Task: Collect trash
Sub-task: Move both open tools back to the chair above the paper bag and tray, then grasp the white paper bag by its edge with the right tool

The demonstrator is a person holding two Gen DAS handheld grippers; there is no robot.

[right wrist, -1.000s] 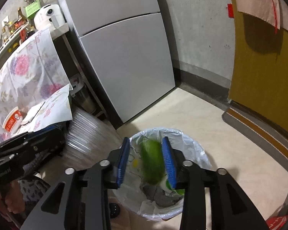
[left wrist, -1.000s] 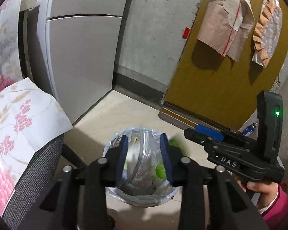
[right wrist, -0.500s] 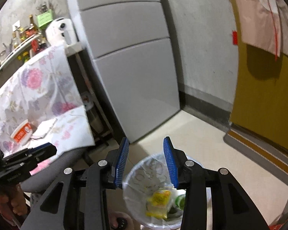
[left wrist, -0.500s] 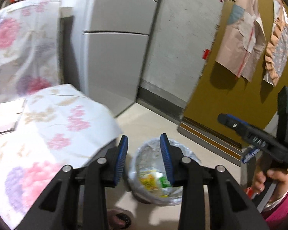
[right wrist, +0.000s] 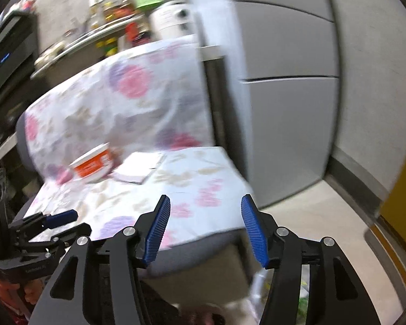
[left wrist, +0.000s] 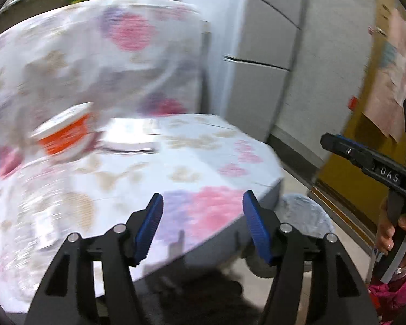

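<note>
An orange and white cup lies on the flower-patterned cloth over a chair seat, beside flat white paper. The lined trash bin stands on the floor to the right of the chair; only its edge shows in the right wrist view. My left gripper is open and empty above the seat's front edge. My right gripper is open and empty, and shows at the right of the left wrist view. The left gripper shows in the right wrist view.
A grey refrigerator stands behind the chair. A yellow door with hung paper is at the right. A cluttered shelf and a black appliance are at the back left. Beige floor lies right of the chair.
Both grippers have swung up and left from over the trash bin towards the chair seat, and their jaws have opened wider. The green item dropped into the bin a second ago.
</note>
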